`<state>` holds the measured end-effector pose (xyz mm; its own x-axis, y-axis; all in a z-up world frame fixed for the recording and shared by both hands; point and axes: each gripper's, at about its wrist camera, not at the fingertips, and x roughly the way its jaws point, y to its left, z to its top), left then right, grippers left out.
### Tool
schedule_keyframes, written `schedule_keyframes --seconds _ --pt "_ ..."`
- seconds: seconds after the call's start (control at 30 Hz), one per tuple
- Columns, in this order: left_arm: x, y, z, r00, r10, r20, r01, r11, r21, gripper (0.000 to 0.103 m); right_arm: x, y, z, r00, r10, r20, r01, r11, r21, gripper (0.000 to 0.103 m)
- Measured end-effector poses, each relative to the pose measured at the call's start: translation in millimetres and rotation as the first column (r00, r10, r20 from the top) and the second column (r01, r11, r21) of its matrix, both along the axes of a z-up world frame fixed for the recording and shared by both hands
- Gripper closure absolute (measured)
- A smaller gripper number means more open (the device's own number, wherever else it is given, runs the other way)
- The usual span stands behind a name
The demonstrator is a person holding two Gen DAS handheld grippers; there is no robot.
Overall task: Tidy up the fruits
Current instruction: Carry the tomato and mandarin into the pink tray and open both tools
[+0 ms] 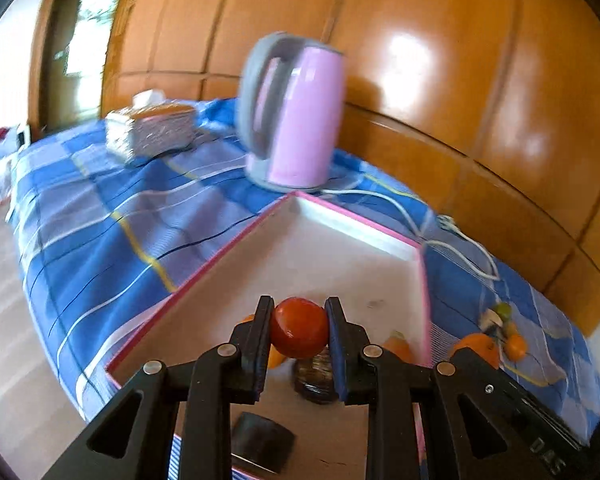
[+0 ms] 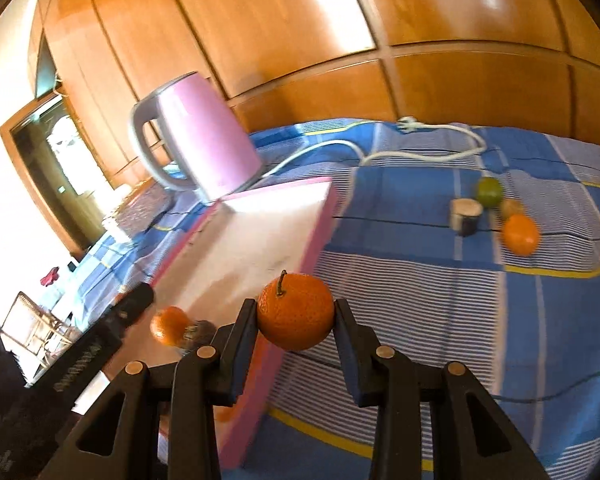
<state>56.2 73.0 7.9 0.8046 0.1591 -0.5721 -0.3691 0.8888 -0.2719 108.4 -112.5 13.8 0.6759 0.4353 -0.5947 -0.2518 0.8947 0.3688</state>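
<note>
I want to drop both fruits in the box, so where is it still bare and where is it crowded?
The box's far half, toward the kettle, is bare. Its near end is crowded: an orange and a dark fruit lie there. On the cloth, fruits cluster around the green one; the striped stretch beside the box is free.

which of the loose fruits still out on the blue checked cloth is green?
The round green lime-like fruit, farthest back, behind the small white-and-dark cylinder. The loose fruits beside it are orange or yellowish.

Left gripper (image 1: 299,330) clamped on round red fruit (image 1: 299,330), held above pink-rimmed white box (image 1: 380,236) on blue checked cloth (image 1: 100,216).
</note>
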Motion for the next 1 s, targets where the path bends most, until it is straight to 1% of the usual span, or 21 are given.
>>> schedule_keyframes --seconds 0.13,0.33,0.4,0.43,0.47,0.53,0.73,0.87,0.93,1.0 --pt "0 13 -5 0.998 0.064 -0.007 -0.065 0.997 -0.032 0.077 7 16 2 1.0 0.027 -0.007 -0.027 1.0 0.008 0.065" --pt "4 25 -14 0.993 0.107 -0.047 -0.11 0.991 -0.079 0.077 20 41 10 0.997 0.076 -0.007 -0.076 0.997 0.01 0.065" --pt "6 28 -15 0.992 0.114 -0.054 -0.118 0.989 -0.092 0.076 24 47 11 0.996 0.088 -0.015 -0.088 0.996 0.012 0.063" --pt "6 28 -16 0.992 0.116 -0.054 -0.121 0.988 -0.095 0.073 25 49 11 0.995 0.093 -0.023 -0.093 0.996 0.014 0.063" --pt "5 28 -16 0.992 0.119 -0.051 -0.123 0.988 -0.098 0.066 26 51 11 0.995 0.099 -0.033 -0.098 0.995 0.022 0.063" --pt "4 29 -15 0.991 0.125 -0.047 -0.129 0.986 -0.101 0.061 27 52 11 0.994 0.101 -0.041 -0.1 0.994 0.033 0.062" --pt "3 27 -14 0.991 0.126 -0.046 -0.13 0.987 -0.095 0.054 24 49 11 0.995 0.091 -0.041 -0.09 0.995 0.035 0.06" --pt "3 25 -13 0.991 0.126 -0.041 -0.13 0.987 -0.09 0.045 20 42 9 0.996 0.073 -0.047 -0.072 0.997 0.026 0.06" --pt "3 23 -12 0.992 0.125 -0.035 -0.127 0.989 -0.08 0.042 16 36 8 0.997 0.062 -0.048 -0.062 0.998 0.014 0.06" --pt "3 21 -12 0.992 0.12 -0.032 -0.122 0.99 -0.068 0.041 13 33 7 0.997 0.055 -0.049 -0.055 0.999 0.003 0.06"
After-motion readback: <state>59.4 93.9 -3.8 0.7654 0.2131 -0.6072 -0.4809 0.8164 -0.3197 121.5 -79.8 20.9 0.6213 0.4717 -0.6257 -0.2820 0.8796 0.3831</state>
